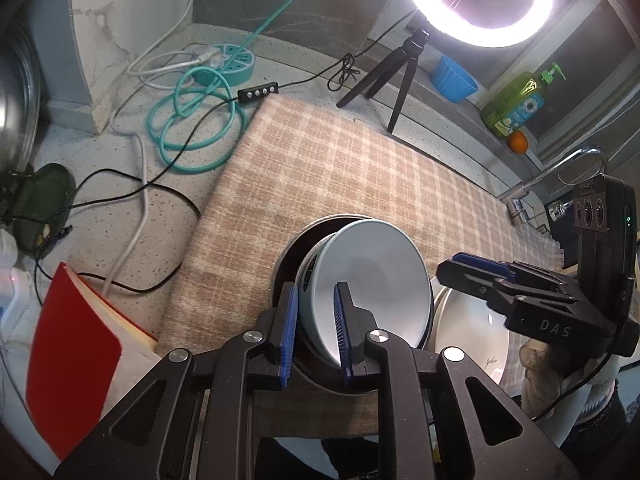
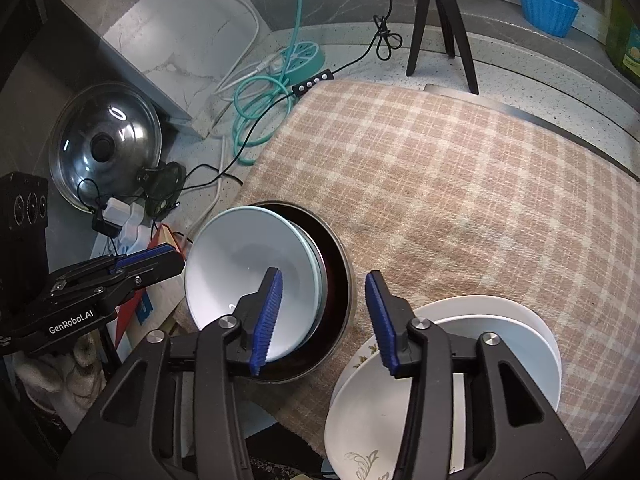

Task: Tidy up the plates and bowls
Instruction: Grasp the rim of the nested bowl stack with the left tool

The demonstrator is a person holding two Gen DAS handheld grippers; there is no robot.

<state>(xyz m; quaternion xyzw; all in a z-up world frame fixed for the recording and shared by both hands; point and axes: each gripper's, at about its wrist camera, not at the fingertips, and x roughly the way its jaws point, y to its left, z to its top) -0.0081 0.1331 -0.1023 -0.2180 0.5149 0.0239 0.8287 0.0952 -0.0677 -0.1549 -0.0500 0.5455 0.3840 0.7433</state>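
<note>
Pale blue ceramic fills the space ahead of both tongs: a light blue bowl leans tilted inside a dark metal-rimmed bowl on the checked cloth. The left gripper straddles the blue bowl's near rim, one blue pad outside the wall and one inside (whether the pads press on it cannot be told; a thin gap seems to show). The right gripper stands with its jaws apart and nothing between them; its left pad hangs in front of the blue bowl, its right pad above the stack of white plates, which lies just to the right of the dark bowl. Beyond the left tongs, to their left, a red book rests by the cloth's edge.
</note>
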